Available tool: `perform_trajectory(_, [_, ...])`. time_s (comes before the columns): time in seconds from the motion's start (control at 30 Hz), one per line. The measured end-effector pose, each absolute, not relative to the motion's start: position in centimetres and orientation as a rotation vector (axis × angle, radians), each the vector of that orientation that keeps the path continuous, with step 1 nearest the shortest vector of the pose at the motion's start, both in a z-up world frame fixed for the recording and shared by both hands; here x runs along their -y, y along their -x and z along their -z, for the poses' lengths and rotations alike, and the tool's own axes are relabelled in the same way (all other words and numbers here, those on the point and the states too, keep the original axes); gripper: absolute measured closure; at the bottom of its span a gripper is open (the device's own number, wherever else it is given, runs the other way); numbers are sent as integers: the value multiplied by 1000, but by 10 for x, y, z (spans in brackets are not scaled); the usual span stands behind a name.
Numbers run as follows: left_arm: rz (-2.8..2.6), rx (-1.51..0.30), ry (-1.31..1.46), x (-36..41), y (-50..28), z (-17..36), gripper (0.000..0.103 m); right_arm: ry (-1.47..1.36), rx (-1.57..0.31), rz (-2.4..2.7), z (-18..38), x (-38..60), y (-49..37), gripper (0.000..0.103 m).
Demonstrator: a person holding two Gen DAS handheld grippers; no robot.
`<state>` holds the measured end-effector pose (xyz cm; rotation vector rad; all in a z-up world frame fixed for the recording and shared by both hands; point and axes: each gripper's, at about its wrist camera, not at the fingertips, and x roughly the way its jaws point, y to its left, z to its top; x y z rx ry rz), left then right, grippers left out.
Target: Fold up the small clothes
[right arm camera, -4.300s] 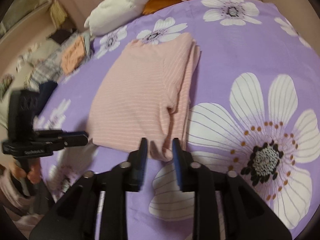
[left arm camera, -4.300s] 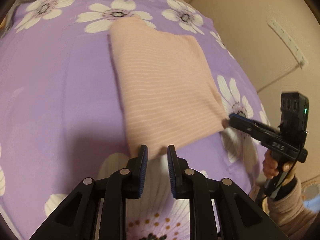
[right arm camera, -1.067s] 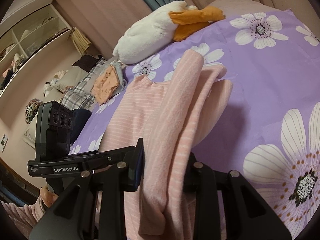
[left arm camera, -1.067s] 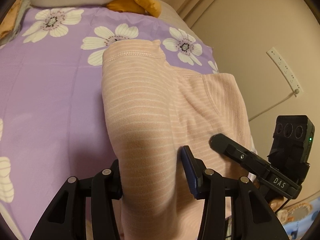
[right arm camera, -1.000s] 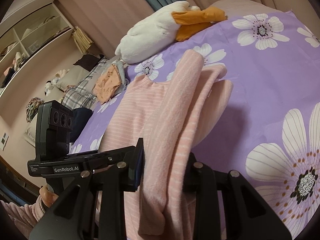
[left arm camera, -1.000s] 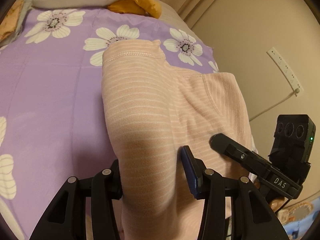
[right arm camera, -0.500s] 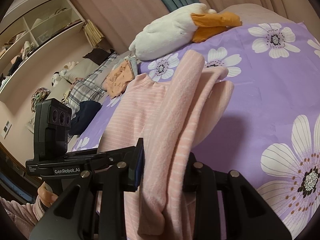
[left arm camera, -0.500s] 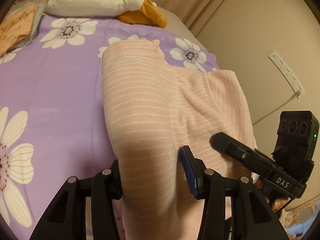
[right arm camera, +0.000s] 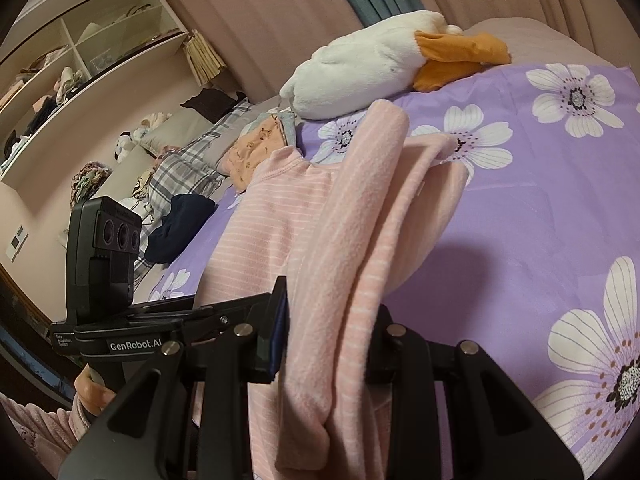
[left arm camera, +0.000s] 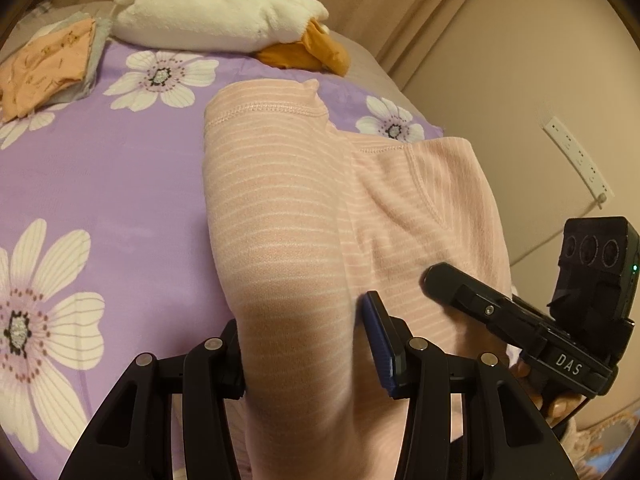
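Where a bed (left arm camera: pixel 100 184) fills most of both views, its purple cover printed with large white flowers lies under everything else. Across the middle of it a pink striped garment (left arm camera: pixel 288 216) is lifted off the cover at its near edge, held up by both grippers, while its far hemmed edge hangs toward the cover near the head of the bed. Seen from the right wrist camera, the garment (right arm camera: pixel 352 216) hangs in several doubled layers, with a striped panel spreading to the left.

At the head of the bed lies a white plush duck (left arm camera: pixel 216 12) with an orange bill, on its side. Just beside it, toward the bed's left edge, sits a small pile of folded clothes (left arm camera: pixel 48 64), peach on top of grey. From the right wrist view, wall shelves (right arm camera: pixel 80 52) with scattered items stand beyond the bed, and a dark navy cloth (right arm camera: pixel 180 228) rests at the bed's edge.

The left gripper (left arm camera: pixel 308 332) has its fingers pinching a thick fold of the pink garment. The right gripper (right arm camera: pixel 332 340) likewise has its fingers clamped on the bunched layers at the garment's other near corner. The two grippers are near each other, side by side.
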<state>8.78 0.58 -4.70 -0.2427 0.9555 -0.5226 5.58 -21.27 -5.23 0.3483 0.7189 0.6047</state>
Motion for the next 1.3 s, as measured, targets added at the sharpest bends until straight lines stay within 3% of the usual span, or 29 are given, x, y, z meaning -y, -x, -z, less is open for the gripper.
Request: perform_trajectory(1.3, [428, -954, 241, -34, -141, 63, 56, -306, -752, -653, 63, 161, -128, 73])
